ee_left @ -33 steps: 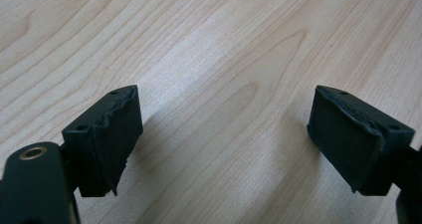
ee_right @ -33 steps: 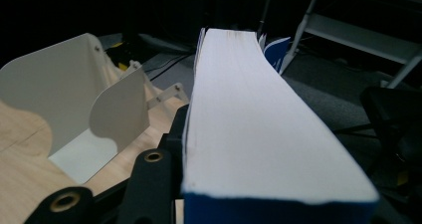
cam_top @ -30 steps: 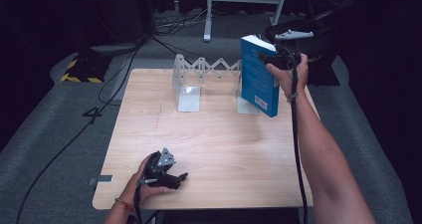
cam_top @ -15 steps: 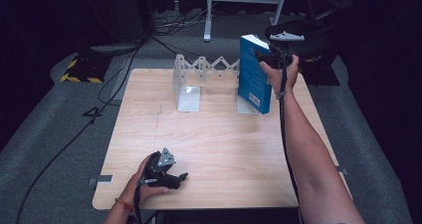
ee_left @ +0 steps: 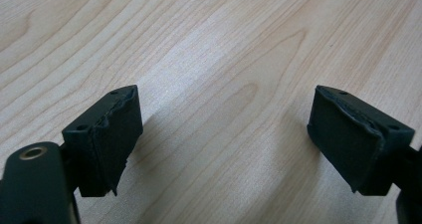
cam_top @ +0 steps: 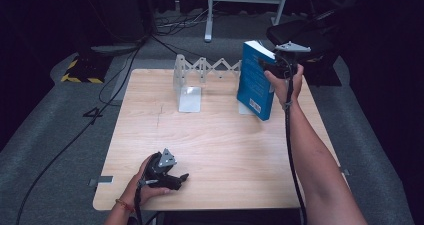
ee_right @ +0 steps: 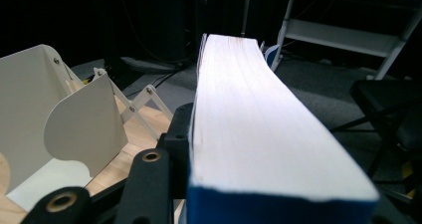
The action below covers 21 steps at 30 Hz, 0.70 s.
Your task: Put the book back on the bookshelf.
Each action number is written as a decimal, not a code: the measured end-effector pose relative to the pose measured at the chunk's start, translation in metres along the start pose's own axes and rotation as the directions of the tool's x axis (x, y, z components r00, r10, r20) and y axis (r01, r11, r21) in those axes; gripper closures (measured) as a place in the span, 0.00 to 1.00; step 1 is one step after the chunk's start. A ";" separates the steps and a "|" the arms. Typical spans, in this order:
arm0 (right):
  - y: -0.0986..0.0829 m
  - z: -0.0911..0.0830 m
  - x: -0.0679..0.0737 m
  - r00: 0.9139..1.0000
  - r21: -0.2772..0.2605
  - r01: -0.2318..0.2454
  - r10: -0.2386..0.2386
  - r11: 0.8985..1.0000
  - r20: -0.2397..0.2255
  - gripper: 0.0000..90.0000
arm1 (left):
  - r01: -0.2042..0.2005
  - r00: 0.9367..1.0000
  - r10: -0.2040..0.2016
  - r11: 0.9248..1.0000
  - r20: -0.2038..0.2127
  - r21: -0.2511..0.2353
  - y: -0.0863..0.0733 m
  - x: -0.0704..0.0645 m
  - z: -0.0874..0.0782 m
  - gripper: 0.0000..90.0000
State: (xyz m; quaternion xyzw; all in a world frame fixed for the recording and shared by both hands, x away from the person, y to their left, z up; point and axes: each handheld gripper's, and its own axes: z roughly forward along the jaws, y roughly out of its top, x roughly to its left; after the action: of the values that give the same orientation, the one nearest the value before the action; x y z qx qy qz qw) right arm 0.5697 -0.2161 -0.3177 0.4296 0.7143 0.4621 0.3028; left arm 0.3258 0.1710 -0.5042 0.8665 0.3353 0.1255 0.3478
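Observation:
A thick blue book (cam_top: 255,82) hangs tilted above the back right of the wooden table (cam_top: 220,140), with my right gripper (cam_top: 267,65) shut on its upper end. In the right gripper view the book's white page edge (ee_right: 249,124) runs away from me, and my right gripper (ee_right: 249,159) clamps it, with one black jaw showing at its left. A white accordion book rack (cam_top: 200,70) stands at the back of the table, just left of the book, its plates (ee_right: 54,124) upright. My left gripper (cam_top: 170,174) rests near the front edge; its fingers (ee_left: 107,134) stand wide apart over bare wood.
A black chair (cam_top: 310,32) sits behind the table at the right. Cables and a yellow-black striped block (cam_top: 80,70) lie on the grey floor at the left. A metal frame (cam_top: 245,0) stands at the back.
My right gripper has carried the book slightly left and down, closer to the rack. The left gripper has stayed where it was.

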 end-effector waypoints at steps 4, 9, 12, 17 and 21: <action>-0.010 -0.003 -0.009 0.999 0.011 -0.040 0.041 0.999 -0.029 0.65 | 0.000 1.000 0.000 1.000 0.001 0.000 0.000 0.000 0.000 0.16; -0.018 -0.009 -0.013 0.998 0.024 -0.035 0.036 0.999 -0.042 0.63 | -0.002 1.000 0.002 1.000 0.000 0.001 0.000 0.000 0.000 0.16; -0.019 -0.012 -0.013 0.999 0.032 -0.015 0.016 0.999 -0.040 0.63 | 0.000 1.000 0.000 1.000 0.001 0.000 0.000 0.000 0.000 0.16; -0.021 -0.017 -0.013 0.999 0.042 0.007 -0.005 0.999 -0.047 0.61 | 0.000 1.000 0.000 1.000 0.000 0.000 0.000 0.000 0.000 0.16; -0.021 -0.021 -0.014 0.999 0.047 -0.010 0.011 0.999 -0.042 0.61 | 0.000 1.000 0.000 1.000 0.000 0.000 0.000 0.000 0.000 0.16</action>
State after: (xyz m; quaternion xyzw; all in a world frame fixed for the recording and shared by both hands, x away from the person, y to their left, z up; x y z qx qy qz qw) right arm 0.5512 -0.2412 -0.3282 0.4305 0.7290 0.4556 0.2749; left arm 0.3259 0.1710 -0.5043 0.8666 0.3350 0.1255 0.3479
